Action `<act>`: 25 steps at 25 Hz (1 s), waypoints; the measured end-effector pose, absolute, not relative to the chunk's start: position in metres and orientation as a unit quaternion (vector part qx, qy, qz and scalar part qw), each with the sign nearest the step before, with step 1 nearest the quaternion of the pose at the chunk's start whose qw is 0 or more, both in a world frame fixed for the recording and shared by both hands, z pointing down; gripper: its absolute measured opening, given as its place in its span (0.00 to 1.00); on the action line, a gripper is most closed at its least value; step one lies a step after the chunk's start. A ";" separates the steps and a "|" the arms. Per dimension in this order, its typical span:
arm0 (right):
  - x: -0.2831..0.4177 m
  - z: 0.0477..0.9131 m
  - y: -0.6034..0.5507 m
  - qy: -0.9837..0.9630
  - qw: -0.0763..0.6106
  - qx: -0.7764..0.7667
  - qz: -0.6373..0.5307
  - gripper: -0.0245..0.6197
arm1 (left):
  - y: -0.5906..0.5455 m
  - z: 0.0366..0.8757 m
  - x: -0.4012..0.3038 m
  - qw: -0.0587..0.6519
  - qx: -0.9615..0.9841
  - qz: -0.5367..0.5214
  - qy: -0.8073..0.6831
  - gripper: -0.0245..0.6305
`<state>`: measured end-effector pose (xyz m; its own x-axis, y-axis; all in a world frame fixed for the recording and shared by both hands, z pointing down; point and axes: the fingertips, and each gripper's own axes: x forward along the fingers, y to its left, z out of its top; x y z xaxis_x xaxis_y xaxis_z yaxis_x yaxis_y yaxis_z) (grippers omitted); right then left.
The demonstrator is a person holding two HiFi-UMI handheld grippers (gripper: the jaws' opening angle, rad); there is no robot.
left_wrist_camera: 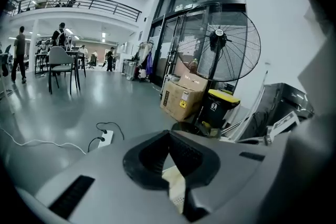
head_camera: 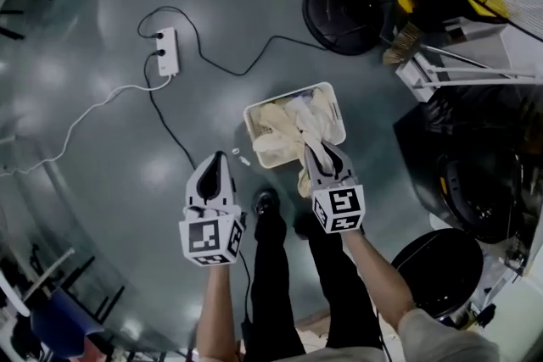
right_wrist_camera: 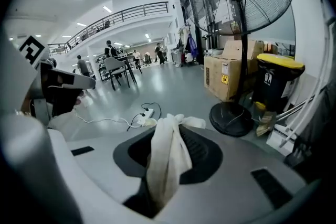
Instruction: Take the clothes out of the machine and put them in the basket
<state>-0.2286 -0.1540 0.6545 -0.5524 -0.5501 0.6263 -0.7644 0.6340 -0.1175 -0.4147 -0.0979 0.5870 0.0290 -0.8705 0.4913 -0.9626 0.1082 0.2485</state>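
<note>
Cloth held at the basket

Right gripper (head_camera: 321, 155) jaws pinch a cream cloth (right_wrist_camera: 165, 160) hanging over the white basket (head_camera: 343, 125) on the floor; left gripper (head_camera: 216, 161) jaws closed, empty.

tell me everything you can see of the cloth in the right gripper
The cloth is cream, soft-looking fabric, bunched into a thick wrinkled strand. The right gripper is shut on it. In the right gripper view it runs up between the dark pads and flops over past their tips. In the head view part of it hangs beside the gripper at the near edge of the white basket, reaching toward the other cream clothes inside. Whether it touches them cannot be told.
</note>
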 end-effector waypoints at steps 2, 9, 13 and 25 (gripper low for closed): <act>-0.226 0.692 -0.149 -0.855 0.291 0.380 0.199 0.20 | -0.091 0.606 -0.411 0.277 0.664 0.085 -0.690 0.07; -0.226 0.804 -0.146 -0.832 0.304 0.400 0.235 0.20 | -0.076 0.673 -0.406 0.285 0.671 0.089 -0.678 0.07; -0.234 0.860 -0.148 -0.823 0.323 0.395 0.250 0.21 | -0.073 0.708 -0.407 0.294 0.669 0.090 -0.677 0.07; -0.245 0.995 -0.136 -0.792 0.394 0.362 0.295 0.23 | -0.069 0.753 -0.397 0.301 0.671 0.101 -0.670 0.07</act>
<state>-0.2450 -0.1361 0.9951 -0.4284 -0.3409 0.8368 -0.8051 0.5645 -0.1822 -0.3971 -0.0689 0.7526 0.0828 -0.8382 0.5391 -0.9602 0.0778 0.2684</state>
